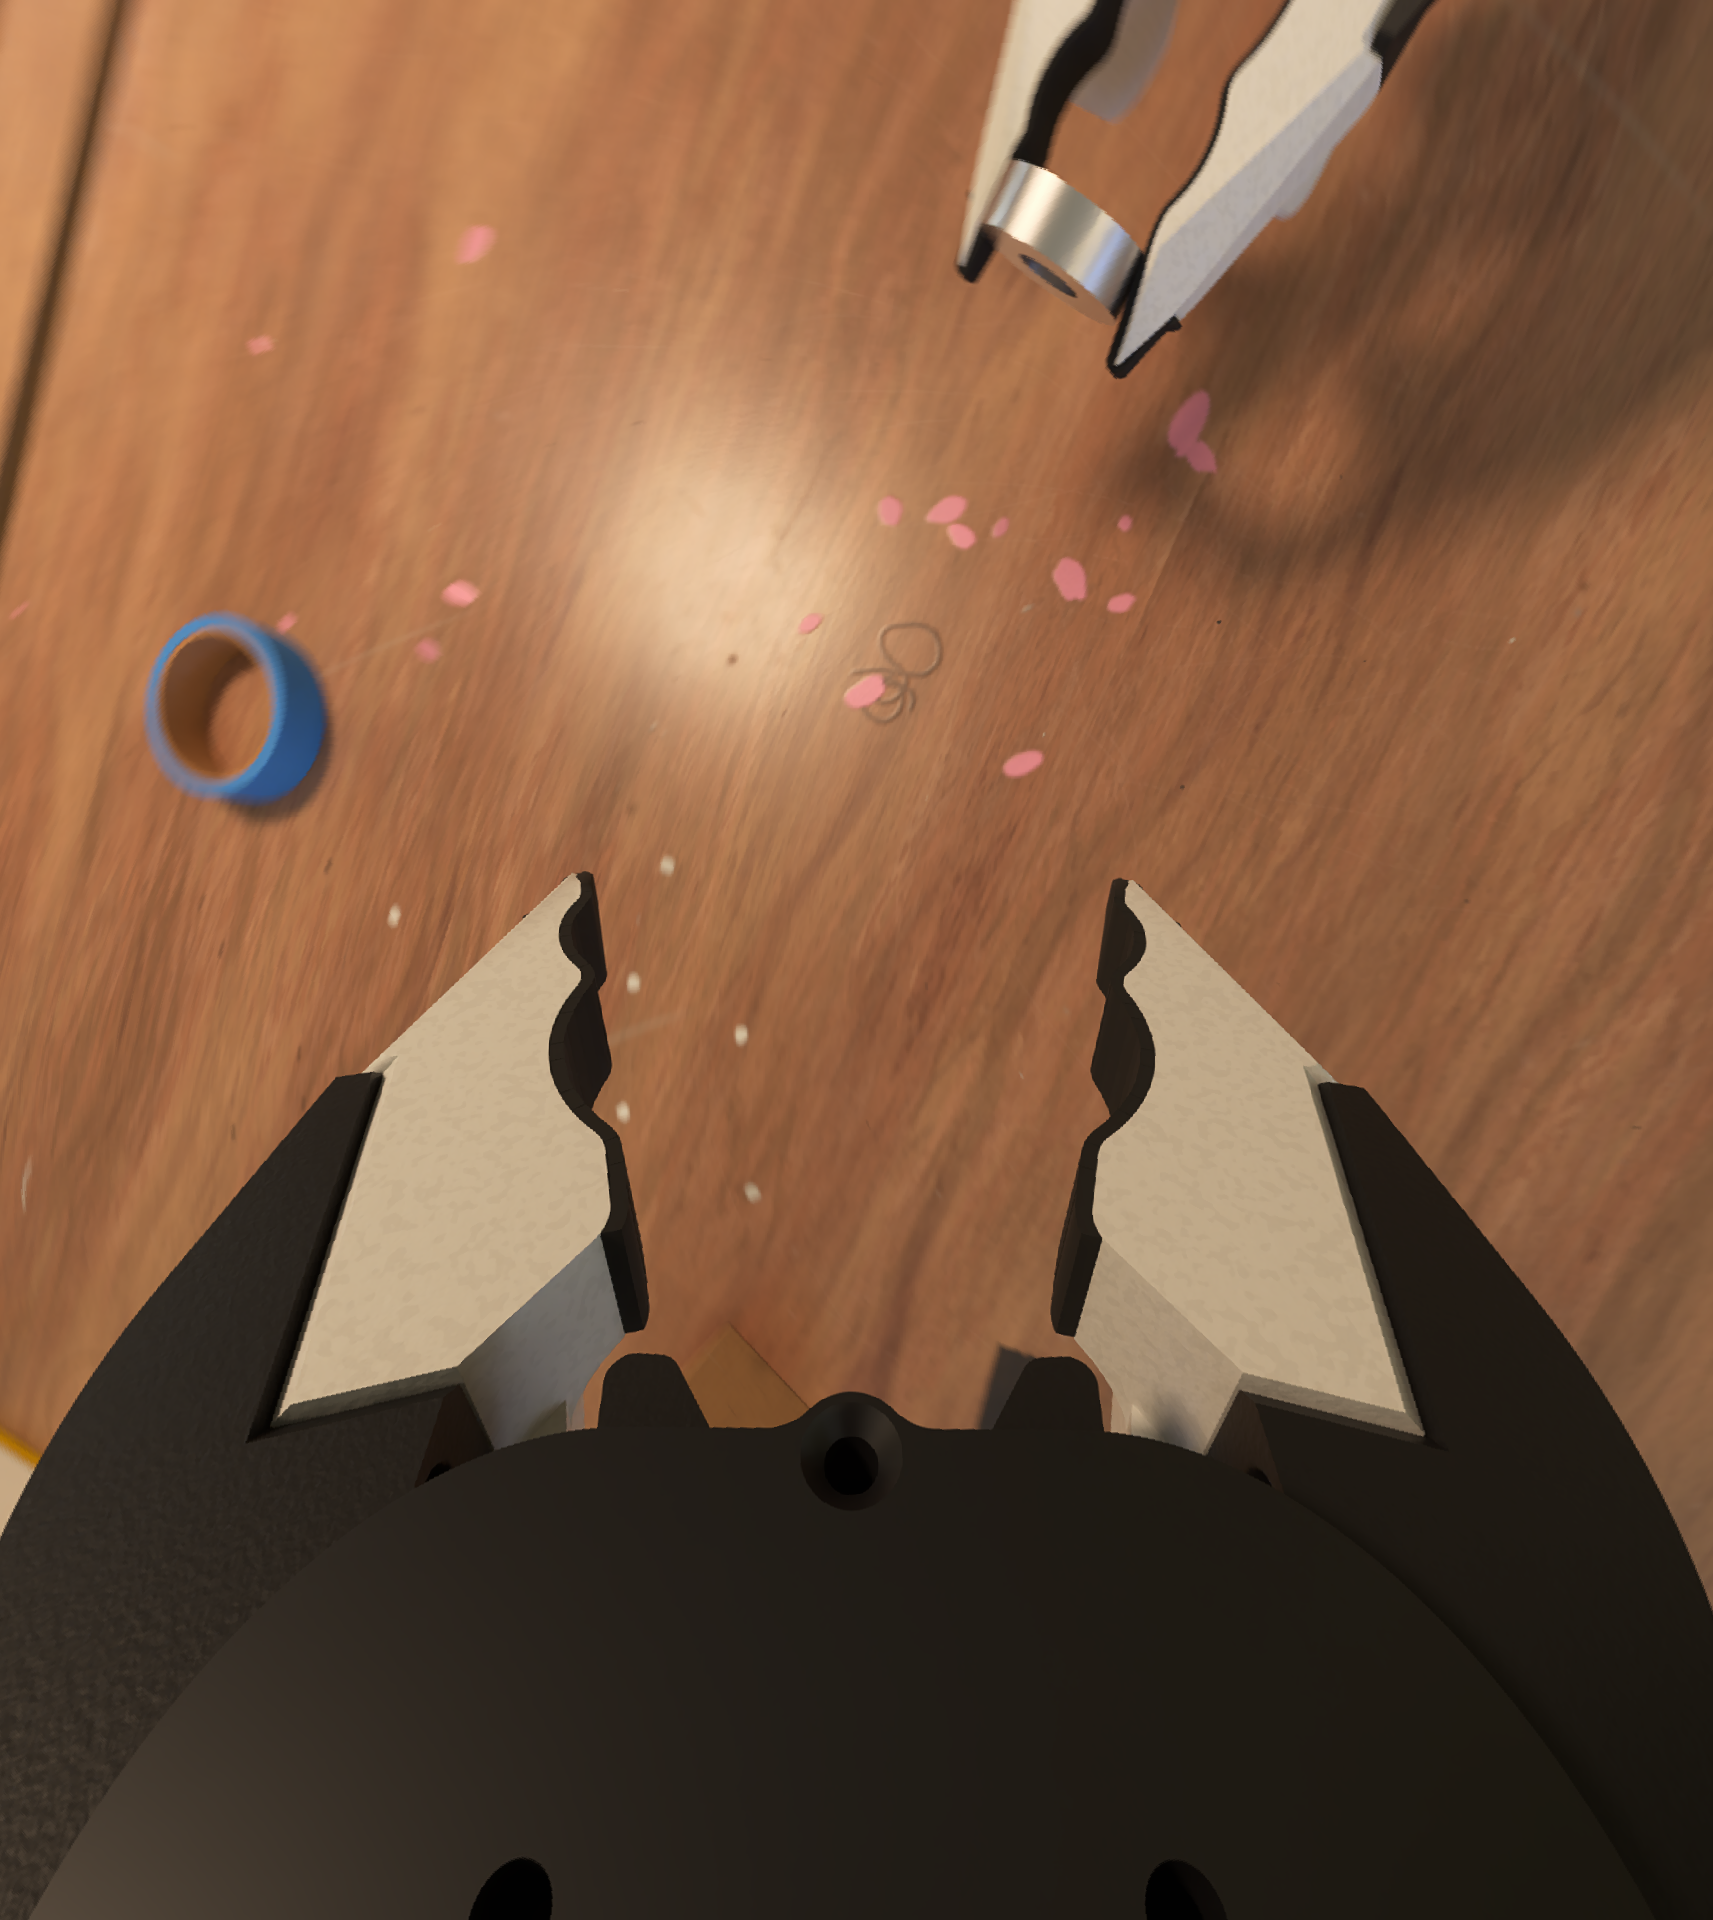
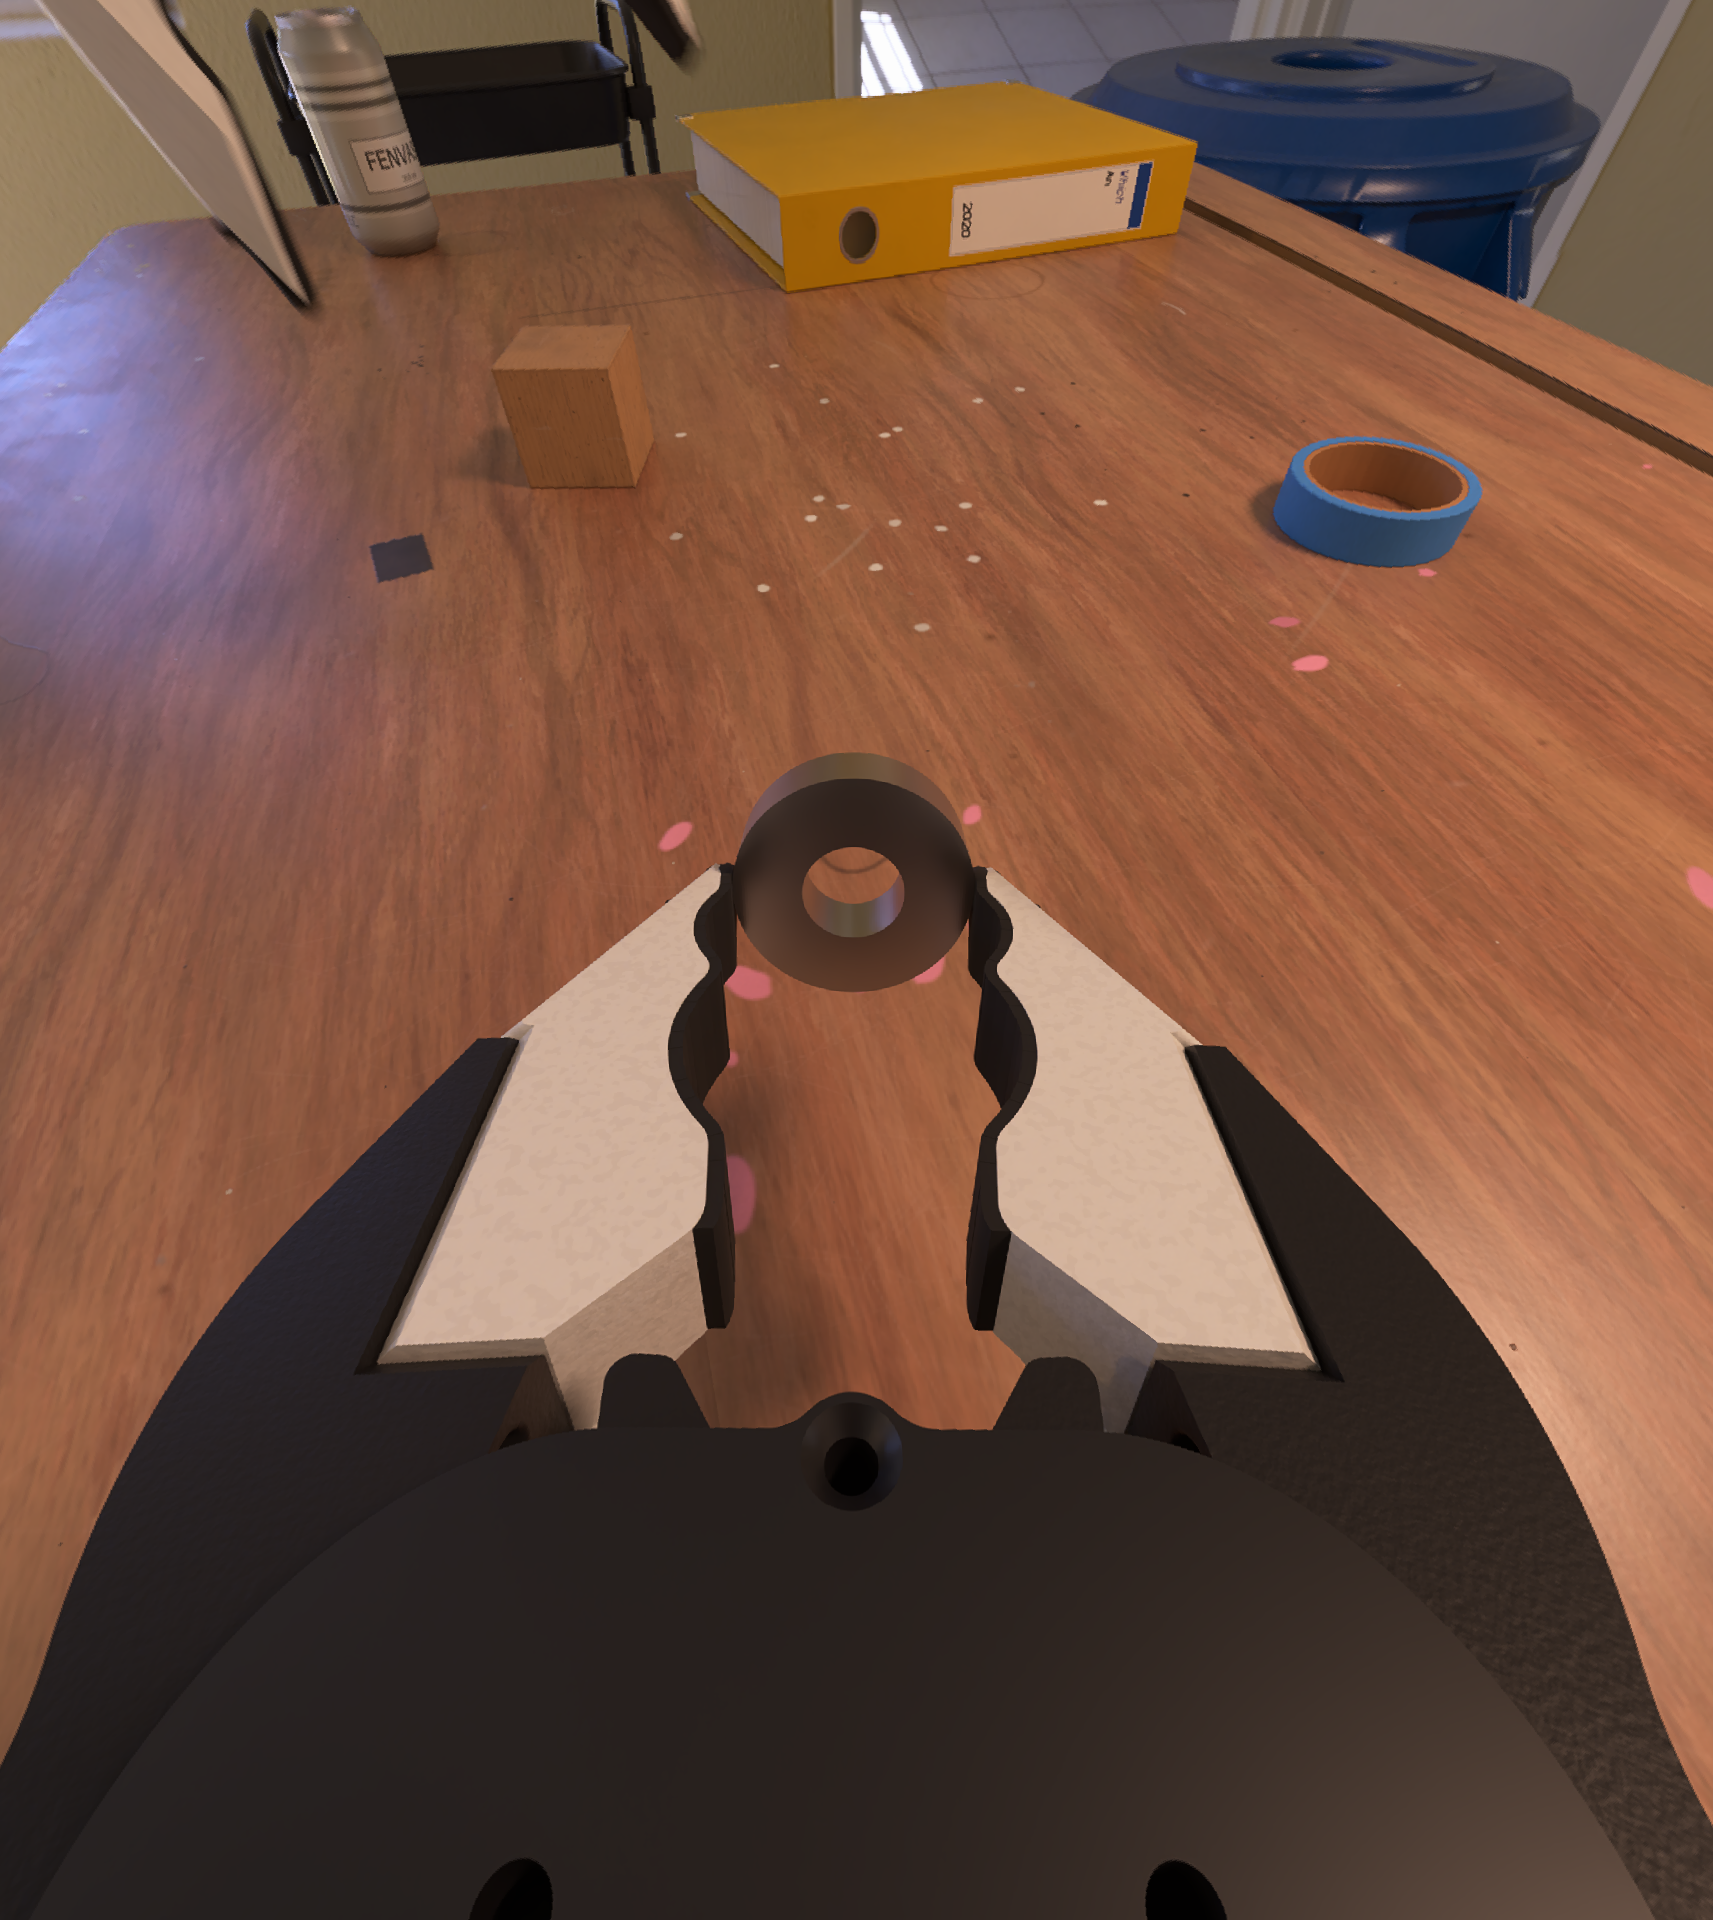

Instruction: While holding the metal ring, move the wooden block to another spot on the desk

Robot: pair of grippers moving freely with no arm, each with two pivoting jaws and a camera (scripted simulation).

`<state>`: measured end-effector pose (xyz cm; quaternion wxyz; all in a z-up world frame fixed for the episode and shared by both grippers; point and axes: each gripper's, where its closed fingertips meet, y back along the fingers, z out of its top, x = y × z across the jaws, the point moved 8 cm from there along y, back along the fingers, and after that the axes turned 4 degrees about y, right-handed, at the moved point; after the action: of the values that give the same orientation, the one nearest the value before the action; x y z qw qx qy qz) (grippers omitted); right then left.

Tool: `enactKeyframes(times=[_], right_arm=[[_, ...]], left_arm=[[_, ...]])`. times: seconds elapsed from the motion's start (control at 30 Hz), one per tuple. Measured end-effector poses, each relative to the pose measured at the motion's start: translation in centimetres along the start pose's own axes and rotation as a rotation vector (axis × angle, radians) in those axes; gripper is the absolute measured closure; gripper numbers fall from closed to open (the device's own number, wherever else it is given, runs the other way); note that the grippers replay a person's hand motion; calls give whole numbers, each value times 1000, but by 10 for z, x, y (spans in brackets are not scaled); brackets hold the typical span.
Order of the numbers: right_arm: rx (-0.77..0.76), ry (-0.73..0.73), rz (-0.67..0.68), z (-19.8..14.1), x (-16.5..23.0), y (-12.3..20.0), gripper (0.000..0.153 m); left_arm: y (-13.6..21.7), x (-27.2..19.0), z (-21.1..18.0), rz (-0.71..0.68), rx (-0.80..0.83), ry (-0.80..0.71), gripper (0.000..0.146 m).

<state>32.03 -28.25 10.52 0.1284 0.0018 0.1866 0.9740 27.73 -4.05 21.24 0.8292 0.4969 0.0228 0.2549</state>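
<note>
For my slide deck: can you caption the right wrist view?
Right tool grips the ring above the desk; the block waits ahead.

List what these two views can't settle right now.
- Wooden block: left wrist view shows only a corner, the left gripper body covers the rest.
- Left gripper in right wrist view: just one finger, cut by the top edge.
- Metal ring height above the desk: unclear from either view.
- Blue bin: lower part hidden behind the desk.
</note>
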Motion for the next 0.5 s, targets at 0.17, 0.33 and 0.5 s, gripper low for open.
enactKeyframes(times=[0.17,0.33,0.5], right_arm=[[11,6,3,-1,1,-3,108],[26,3,6,-1,1,-7,108],[24,-27,7,-1,-2,-8,108]], left_arm=[[64,-15,-84,268,-30,232,51],[76,-44,-157,320,26,377,53],[72,-38,-181,342,124,422,56]])
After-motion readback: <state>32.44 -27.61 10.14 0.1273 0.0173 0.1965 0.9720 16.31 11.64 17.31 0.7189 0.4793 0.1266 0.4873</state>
